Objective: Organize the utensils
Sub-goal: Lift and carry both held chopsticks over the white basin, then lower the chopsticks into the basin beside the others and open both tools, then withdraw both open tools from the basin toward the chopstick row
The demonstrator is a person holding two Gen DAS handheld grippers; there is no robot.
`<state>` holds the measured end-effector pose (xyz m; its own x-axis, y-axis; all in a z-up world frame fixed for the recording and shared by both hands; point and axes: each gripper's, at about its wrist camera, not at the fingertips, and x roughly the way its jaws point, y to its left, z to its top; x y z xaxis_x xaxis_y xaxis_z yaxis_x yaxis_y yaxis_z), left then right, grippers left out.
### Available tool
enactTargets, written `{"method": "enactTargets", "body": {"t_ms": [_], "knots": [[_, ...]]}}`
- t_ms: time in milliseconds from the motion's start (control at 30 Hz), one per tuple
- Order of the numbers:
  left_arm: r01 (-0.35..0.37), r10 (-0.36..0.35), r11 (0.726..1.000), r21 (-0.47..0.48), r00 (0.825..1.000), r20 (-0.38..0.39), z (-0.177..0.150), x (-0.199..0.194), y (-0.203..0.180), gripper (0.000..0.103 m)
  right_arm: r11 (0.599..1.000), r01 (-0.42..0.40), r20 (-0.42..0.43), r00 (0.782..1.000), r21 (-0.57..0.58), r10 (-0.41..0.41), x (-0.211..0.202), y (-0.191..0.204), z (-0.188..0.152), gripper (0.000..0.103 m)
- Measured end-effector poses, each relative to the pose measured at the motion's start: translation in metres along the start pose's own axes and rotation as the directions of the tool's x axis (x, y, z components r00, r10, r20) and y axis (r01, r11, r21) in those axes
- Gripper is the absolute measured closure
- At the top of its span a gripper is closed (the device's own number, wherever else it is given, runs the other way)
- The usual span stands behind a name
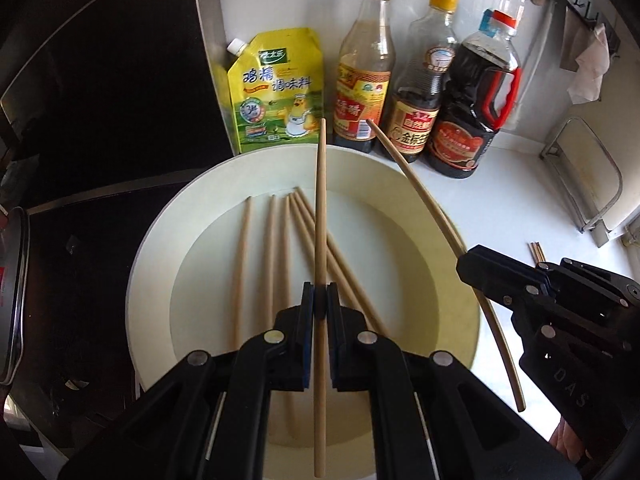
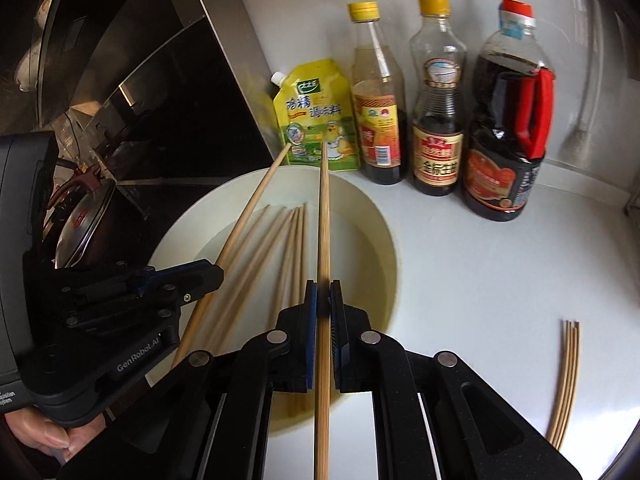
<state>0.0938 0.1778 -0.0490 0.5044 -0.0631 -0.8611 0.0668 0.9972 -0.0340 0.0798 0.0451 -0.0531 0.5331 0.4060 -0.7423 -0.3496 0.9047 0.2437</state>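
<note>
left gripper (image 1: 320, 300): pinching 1 chopstick (image 1: 320, 208) | right gripper (image 2: 323, 300): pinching another (above plate (image 1: 152, 264))

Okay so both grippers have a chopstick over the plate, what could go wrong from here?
1. The left gripper and right gripper each pinch one chopstick partway along; a thin stick could pivot or slip out.
2. The long tips point toward the sauce bottles and yellow pouch; a forward swing might knock one over.
3. The grippers are close together, so the held sticks could cross or collide.
</note>
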Motion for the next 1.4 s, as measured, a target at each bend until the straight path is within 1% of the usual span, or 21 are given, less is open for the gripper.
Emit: {"method": "enactTargets", "body": {"t_ms": [200,333,500,633,700,733,767,833,1000,1100,1400], "knots": [[-0.01,0.009,0.999,-0.032,0.999,-0.054,-0.001,0.026,0.027,0.096,1.0,-0.011,-0.081,0.997,0.008,0.012,0.04,0.015,0.01,0.097],[-0.013,0.01,0.999,-0.037,0.996,-0.09,-0.003,0.04,0.034,0.096,1.0,-0.008,-0.13,0.991,0.023,0.011,0.06,0.015,0.012,0.097],[-0.007,0.001,0.999,-0.049,0.994,-0.114,-0.005,0.05,0.038,0.096,0.999,0.006,-0.165,0.986,0.034,0.0,0.072,0.013,0.011,0.097],[0.002,-0.01,0.998,-0.067,0.992,-0.126,-0.005,0.055,0.041,0.096,0.999,0.016,-0.177,0.984,0.045,-0.008,0.074,0.007,0.008,0.097],[-0.004,-0.004,0.997,-0.071,0.993,-0.117,-0.006,0.053,0.042,0.086,0.998,0.027,-0.168,0.986,0.049,-0.018,0.072,0.005,0.007,0.096],[-0.008,0.0,0.997,-0.073,0.994,-0.111,-0.006,0.051,0.043,0.075,0.998,0.03,-0.162,0.987,0.052,-0.021,0.069,0.004,0.007,0.094],[-0.013,0.006,0.997,-0.075,0.995,-0.102,-0.005,0.05,0.045,0.069,0.998,0.033,-0.156,0.988,0.055,-0.024,0.067,0.004,0.006,0.091],[-0.022,0.015,0.997,-0.08,0.995,-0.096,-0.006,0.047,0.047,0.064,0.998,0.041,-0.148,0.988,0.056,-0.032,0.064,0.002,0.006,0.091],[-0.033,0.024,0.995,-0.093,0.995,-0.096,-0.004,0.044,0.053,0.063,0.997,0.043,-0.143,0.989,0.063,-0.034,0.057,0.0,0.004,0.091],[-0.027,0.018,0.995,-0.1,0.995,-0.099,-0.004,0.042,0.054,0.061,0.997,0.042,-0.14,0.99,0.07,-0.032,0.054,-0.001,0.002,0.091],[-0.017,0.009,0.996,-0.093,0.996,-0.088,-0.008,0.032,0.048,0.059,0.996,0.047,-0.123,0.992,0.074,-0.037,0.041,0.0,-0.002,0.091]]}}
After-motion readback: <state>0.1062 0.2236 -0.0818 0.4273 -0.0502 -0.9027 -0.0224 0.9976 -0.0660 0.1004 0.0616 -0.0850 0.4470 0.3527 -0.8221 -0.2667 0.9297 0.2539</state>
